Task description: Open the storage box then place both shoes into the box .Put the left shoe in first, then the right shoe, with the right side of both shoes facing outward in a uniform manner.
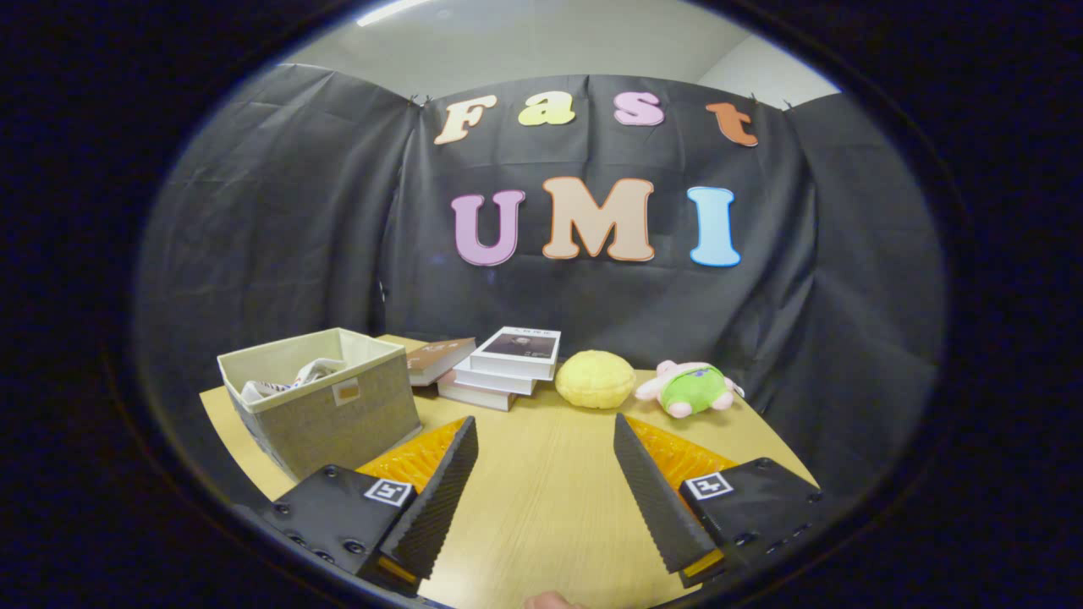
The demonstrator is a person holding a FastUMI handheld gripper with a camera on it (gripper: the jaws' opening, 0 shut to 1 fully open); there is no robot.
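Claw (541,499) is wide open, holding nothing over bare bench (541,507). Storage box (326,406) sits left of frame, lidless, with a shoe (283,382) apparently inside. Looks near done; next, check the second shoe.

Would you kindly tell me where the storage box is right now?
The storage box stands on the table beyond the open gripper's left finger, just left of the stacked books.
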